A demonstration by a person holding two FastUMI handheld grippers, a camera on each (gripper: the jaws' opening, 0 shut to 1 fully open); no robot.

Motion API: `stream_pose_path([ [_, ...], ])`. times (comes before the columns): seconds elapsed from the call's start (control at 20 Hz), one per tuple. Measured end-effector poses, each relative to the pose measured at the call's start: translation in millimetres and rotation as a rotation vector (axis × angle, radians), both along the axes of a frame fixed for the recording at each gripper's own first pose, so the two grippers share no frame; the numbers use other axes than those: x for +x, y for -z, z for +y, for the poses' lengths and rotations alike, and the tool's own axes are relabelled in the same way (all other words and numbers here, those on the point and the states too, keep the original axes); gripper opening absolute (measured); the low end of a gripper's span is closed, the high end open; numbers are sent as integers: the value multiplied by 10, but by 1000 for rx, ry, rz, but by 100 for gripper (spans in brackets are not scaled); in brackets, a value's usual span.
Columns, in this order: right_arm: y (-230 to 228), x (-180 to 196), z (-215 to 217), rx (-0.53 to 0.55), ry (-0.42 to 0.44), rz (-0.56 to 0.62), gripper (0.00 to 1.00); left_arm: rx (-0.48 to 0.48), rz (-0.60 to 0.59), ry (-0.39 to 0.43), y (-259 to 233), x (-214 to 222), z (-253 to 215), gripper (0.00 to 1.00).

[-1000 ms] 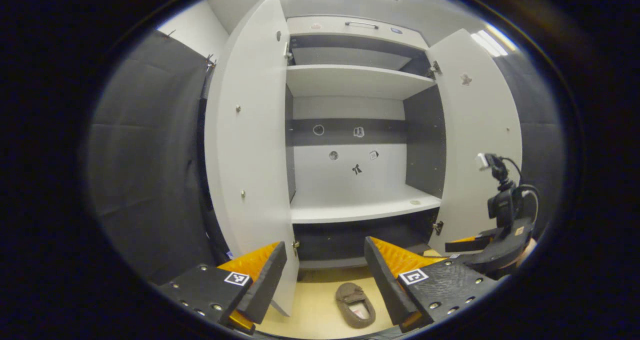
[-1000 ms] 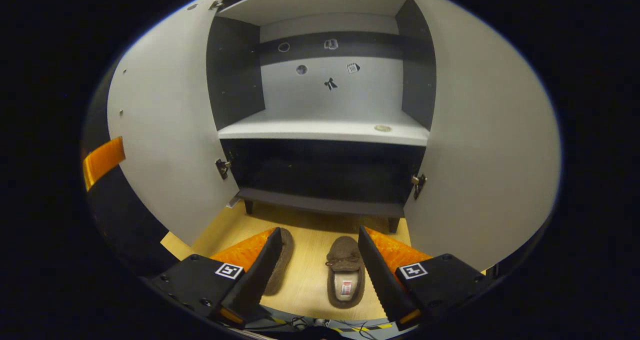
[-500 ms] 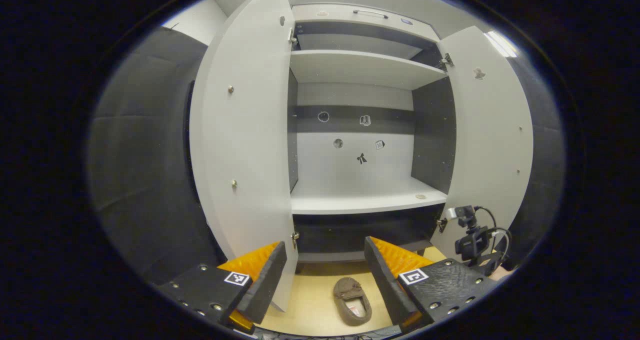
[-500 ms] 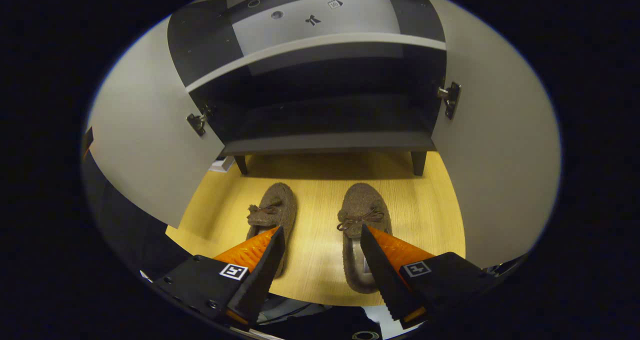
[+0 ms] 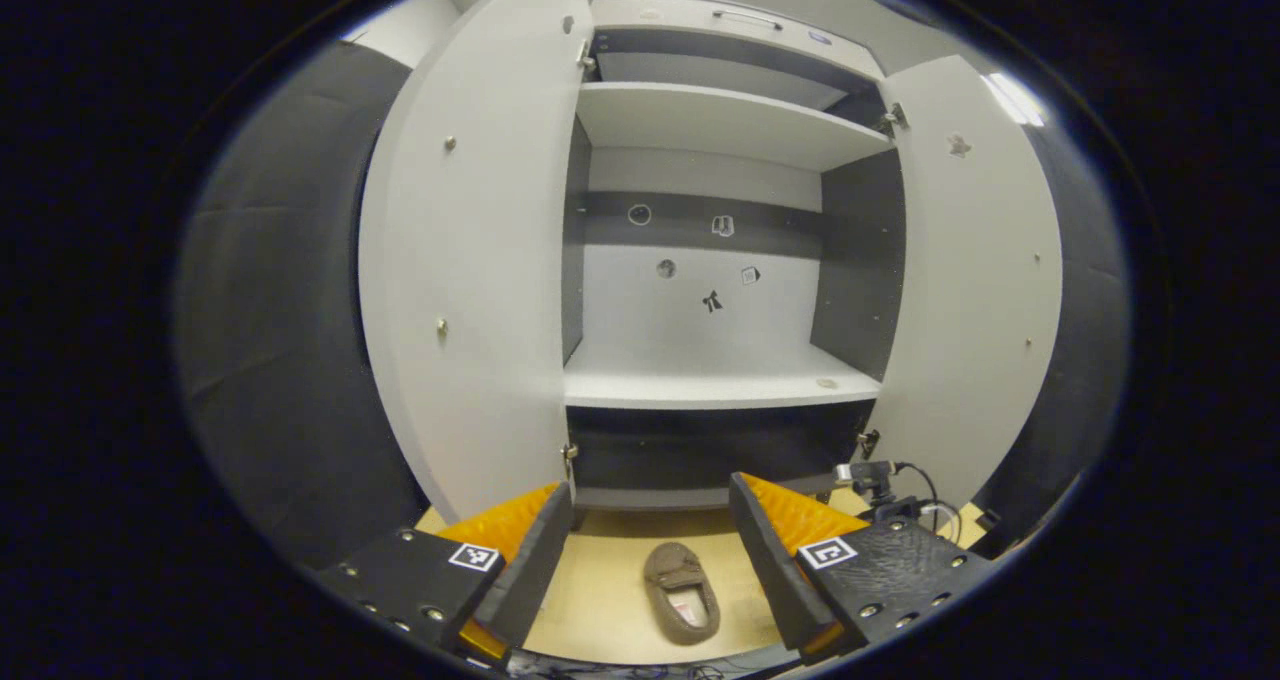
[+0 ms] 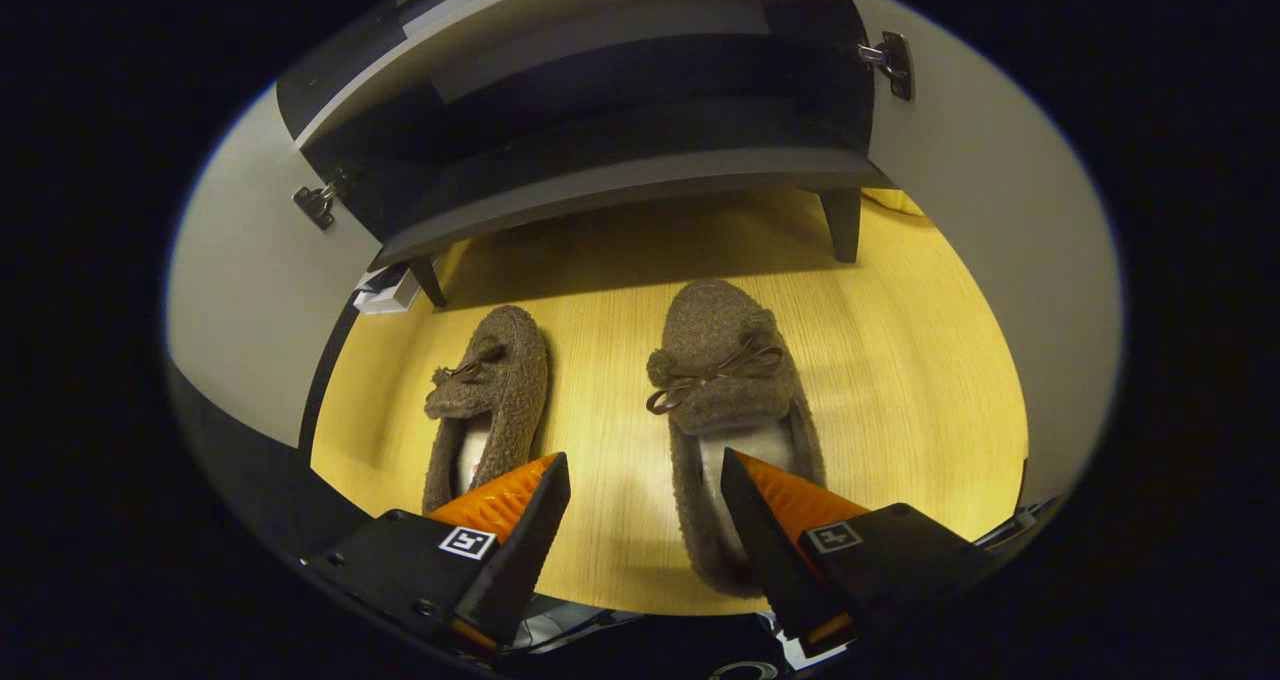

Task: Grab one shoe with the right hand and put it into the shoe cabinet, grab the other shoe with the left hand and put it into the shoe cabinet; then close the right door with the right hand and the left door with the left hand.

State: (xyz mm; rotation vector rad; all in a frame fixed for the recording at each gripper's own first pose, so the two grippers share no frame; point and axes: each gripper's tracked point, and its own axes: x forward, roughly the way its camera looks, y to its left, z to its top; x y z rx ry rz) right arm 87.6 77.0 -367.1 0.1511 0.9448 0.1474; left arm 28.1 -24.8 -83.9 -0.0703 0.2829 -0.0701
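I am looking down with the right gripper [image 6: 645, 530] at two shoes on the floor before the cabinet [image 6: 620, 175]. Its jaws are standing open and holding nothing. The right shoe [image 6: 735, 400] is lying in the lower middle of the frame, its long axis running toward the cabinet, its heel partly under the right finger. The left shoe [image 6: 490, 400] is lying further left. The left gripper [image 5: 650, 550] is hanging higher, jaws open, facing the shelves.
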Motion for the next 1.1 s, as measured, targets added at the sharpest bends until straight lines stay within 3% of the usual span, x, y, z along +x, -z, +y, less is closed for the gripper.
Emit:
stream_pose_path([
  [0.1, 155, 85, -4, -30, -3, -3, 97, -32, 33, 0, 102, -21, -23, 92],
  [0.15, 222, 136, -4, -50, -1, -5, 89, -34, 39, -1, 123, -27, -21, 92],
  [0.2, 269, 189, 2, -62, -2, -13, 89, -27, 43, -3, 148, -38, -17, 99],
  [0.3, 319, 322, -16, -107, -3, -46, 89, -8, 45, -4, 153, -45, -8, 99],
  [0.35, 356, 371, -26, -136, -14, -56, 95, -1, 44, -4, 150, -41, -9, 99],
  [0.4, 395, 424, -53, -170, -18, -59, 94, 1, 44, -3, 150, -44, -16, 99],
  [0.55, 386, 467, -221, -289, 10, -67, 63, 4, 42, -3, 142, -41, -23, 99],
  [0.65, 434, 477, -228, -298, 5, -56, 33, 8, 33, -4, 116, -40, -37, 99],
  [0.7, 416, 473, -227, -292, -5, -46, 33, 4, 24, 2, 99, -41, -57, 99],
  [0.75, 432, 472, -225, -281, -10, -31, 30, -4, 13, 12, 76, -35, -86, 92],
  [0.85, 429, 494, -206, -249, -3, -21, 33, -9, -5, 24, 42, -29, -130, 92],
  [0.9, 427, 495, -207, -235, -9, -5, 12, -7, -12, 30, 32, -32, -150, 92],
  [1.1, 374, 442, -197, -151, -28, 44, 2, -13, -17, 39, 40, -29, -205, 92],
])
